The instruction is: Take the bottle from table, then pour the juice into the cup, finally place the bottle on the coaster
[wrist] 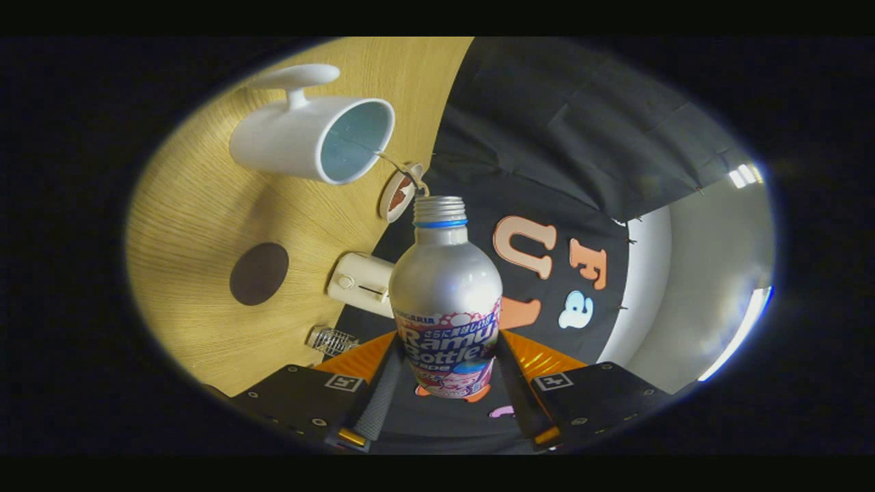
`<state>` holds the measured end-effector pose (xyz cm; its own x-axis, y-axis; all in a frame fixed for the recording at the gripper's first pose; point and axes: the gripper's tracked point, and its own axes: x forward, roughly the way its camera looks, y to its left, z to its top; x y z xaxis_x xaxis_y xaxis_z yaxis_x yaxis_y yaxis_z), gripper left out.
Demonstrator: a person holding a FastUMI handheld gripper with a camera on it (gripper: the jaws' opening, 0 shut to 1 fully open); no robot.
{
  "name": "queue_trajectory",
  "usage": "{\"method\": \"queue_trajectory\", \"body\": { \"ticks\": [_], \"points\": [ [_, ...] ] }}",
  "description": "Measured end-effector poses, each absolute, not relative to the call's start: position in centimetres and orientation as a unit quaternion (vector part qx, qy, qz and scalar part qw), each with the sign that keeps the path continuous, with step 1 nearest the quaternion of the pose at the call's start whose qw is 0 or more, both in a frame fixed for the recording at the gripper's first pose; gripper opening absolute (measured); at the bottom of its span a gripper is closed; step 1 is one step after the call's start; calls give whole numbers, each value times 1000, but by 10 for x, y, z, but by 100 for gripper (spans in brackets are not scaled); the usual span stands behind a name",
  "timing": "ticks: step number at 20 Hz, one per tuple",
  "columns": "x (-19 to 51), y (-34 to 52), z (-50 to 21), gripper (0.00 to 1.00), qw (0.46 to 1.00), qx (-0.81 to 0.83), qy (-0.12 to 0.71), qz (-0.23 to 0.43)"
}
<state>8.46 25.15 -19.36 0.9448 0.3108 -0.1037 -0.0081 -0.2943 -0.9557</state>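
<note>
1. Silver aluminium bottle [446, 287] with a printed label and a blue ring under its threaded neck sits between the gripper [444, 372] fingers, both fingers pressing on its labelled lower body. Gripper closed down to the bottle's width, firm hold.
2. Bottle cap is off; the open mouth points away from the fingers, toward the rim of the cup.
3. View is rolled hard: the light wood-grain table [205, 232] stands like a wall beside the bottle, so the bottle is tipped over relative to the tabletop.
4. White ceramic cup [311, 137] with a pale blue inside stands on the table, beyond the bottle mouth and off to the side. Its handle is on the far side from the bottle. Cup opening faces the bottle's side of the scene. Cannot tell whether any liquid is in it.
5. Thin stream or thread runs from the cup rim to the bottle mouth; cannot tell which.
6. Dark brown round coaster [258, 273] lies flat on the table, bare, well apart from the cup, nearer the fingers.
7. Small round wooden disc with a brown print [398, 195] sits at the table edge, just beyond the bottle mouth.
8. Cream boxy object with a knob [360, 283] lies beside the bottle's shoulder, at the table edge.
9. Small wire coil [333, 339] lies close to the finger on the table side.
</note>
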Motion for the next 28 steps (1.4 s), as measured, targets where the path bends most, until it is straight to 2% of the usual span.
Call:
{"method": "queue_trajectory", "body": {
  "ticks": [28],
  "points": [
    [74,265,-206,75,545,-817,-102,160]
  ]
}}
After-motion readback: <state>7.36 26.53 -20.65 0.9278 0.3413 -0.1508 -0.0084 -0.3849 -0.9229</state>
